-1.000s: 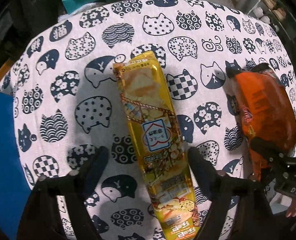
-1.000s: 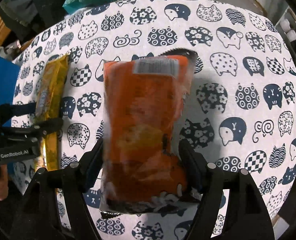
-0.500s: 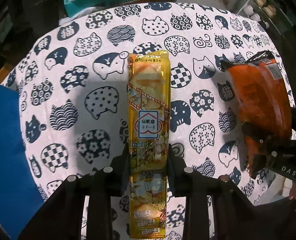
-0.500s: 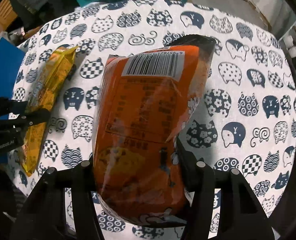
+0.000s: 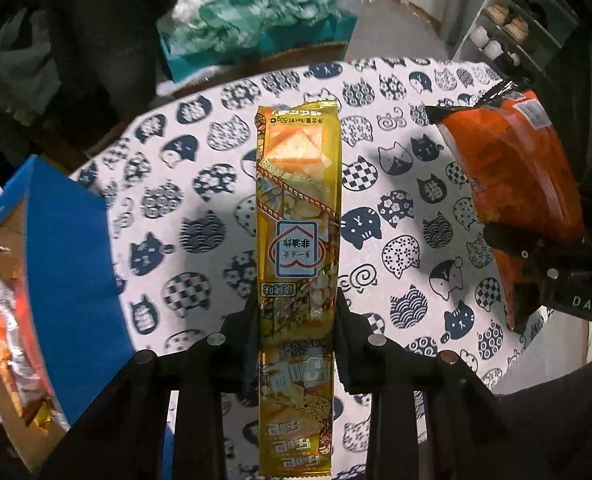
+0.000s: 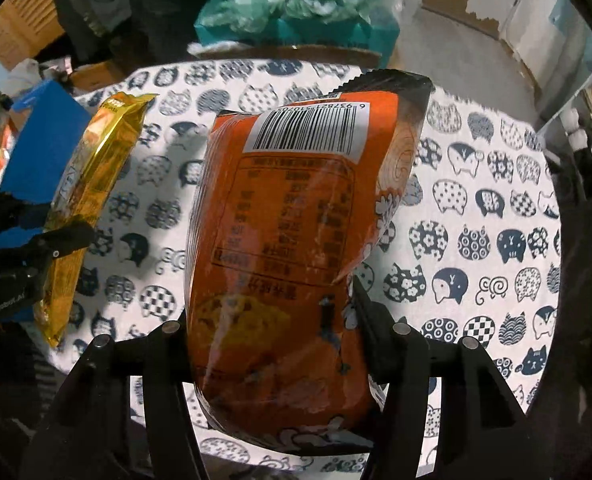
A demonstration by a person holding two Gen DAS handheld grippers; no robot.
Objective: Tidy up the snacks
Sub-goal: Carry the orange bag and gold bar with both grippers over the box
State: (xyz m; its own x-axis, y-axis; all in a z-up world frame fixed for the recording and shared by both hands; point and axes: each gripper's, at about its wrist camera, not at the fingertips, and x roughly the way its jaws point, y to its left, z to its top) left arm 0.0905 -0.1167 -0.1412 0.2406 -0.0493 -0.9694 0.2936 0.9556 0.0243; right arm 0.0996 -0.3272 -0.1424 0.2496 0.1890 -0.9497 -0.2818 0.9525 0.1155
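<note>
A long yellow snack pack hangs above the cat-patterned tablecloth, and my left gripper is shut on its lower part. The pack also shows in the right wrist view, pinched by the left gripper. My right gripper is shut on a puffy orange snack bag, barcode side facing the camera, lifted off the cloth. In the left wrist view the orange bag is at the right, held by the right gripper.
An open blue box holding snack packets stands past the table's left edge and also shows in the other view. Teal bags lie beyond the far edge. A shelf stands at the upper right.
Both grippers closed on their packs and lifted them off the tablecloth. The table now looks farther away, and the blue box has come into view at the left.
</note>
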